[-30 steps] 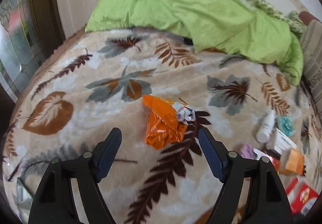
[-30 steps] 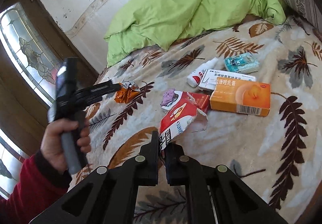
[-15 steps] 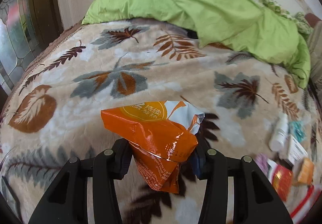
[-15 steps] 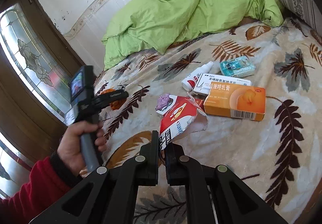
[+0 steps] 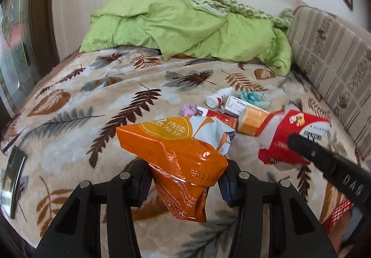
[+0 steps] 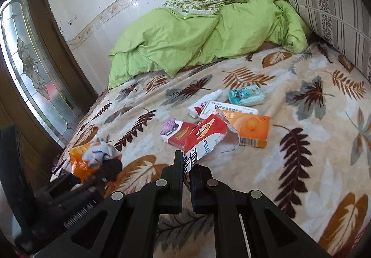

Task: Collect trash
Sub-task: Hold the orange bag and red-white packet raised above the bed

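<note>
A bed (image 6: 301,165) with a leaf-print blanket (image 6: 289,100) carried 1 orange box (image 6: 252,128). Just behind the box lay a white box (image 6: 231,107), a white bottle (image 6: 204,102) and a teal packet (image 6: 247,95); left of it, a red box (image 6: 178,134). A green quilt (image 6: 197,42) lay heaped well behind.

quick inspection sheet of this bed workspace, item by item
surface: leaf-patterned beige blanket on a bed.
job's things: crumpled orange foil wrapper in left hand-held gripper; torn red-and-white packet in right hand-held gripper.
clutter: orange cardboard box, white bottle, teal pack, red box, purple wad, dark phone.
grippers: both shut on their items.
cables: nothing seen.
surroundings: green duvet, striped cushion, glass-panelled door.
</note>
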The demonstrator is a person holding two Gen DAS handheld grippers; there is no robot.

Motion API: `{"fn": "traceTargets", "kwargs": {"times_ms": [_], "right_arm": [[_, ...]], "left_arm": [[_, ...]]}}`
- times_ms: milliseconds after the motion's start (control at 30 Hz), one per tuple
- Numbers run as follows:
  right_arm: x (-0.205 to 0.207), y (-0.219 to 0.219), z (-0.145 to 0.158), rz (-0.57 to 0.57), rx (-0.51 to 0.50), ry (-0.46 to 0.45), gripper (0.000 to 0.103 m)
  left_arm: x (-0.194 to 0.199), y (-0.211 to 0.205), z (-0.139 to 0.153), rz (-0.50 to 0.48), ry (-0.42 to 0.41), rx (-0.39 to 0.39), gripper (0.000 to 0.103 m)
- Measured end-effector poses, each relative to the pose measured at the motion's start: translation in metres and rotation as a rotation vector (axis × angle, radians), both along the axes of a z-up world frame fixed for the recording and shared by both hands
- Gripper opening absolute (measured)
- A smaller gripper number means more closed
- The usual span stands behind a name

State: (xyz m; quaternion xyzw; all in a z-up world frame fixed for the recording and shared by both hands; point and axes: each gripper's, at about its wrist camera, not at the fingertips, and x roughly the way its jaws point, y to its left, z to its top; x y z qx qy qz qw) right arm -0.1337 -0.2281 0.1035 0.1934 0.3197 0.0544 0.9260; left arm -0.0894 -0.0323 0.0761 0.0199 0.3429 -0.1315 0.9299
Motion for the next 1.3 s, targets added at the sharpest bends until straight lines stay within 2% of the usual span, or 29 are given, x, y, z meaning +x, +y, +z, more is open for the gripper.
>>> {"fn": "traceTargets", "kwargs": {"times_ms": [67,167,300,467,667,1300], "right_arm": [[-0.007,-0.004,0.000,-0.002,0.009,0.002,0.006],[-0.016,-0.006,0.005,-0.006,-0.013,-0.021,0.006],[-0.009,-0.008,0.001,-0.008,-0.014,0.004,0.006],[-0.005,-0.006,-0.001,-0.011,-0.016,0.014,0.006],[-0.003,-0.005,-0.001,-0.013,-0.022,0.016,0.006],[-0.004,-0.007,-0.001,-0.019,-0.025,0.017,0.006]], "left_arm": [[-0.006,-0.007,-0.001,-0.011,-0.022,0.023,0.047],[-0.008,-0.009,-0.001,0.012,-0.047,0.015,0.047],[-0.004,-0.012,-0.007,0.047,-0.040,0.016,0.047],[-0.004,-0.016,-0.009,0.068,-0.072,0.043,0.047],[0.000,-0.014,-0.012,0.068,-0.046,0.032,0.047],[0.001,-0.017,-0.014,0.058,-0.036,0.030,0.047]]}}
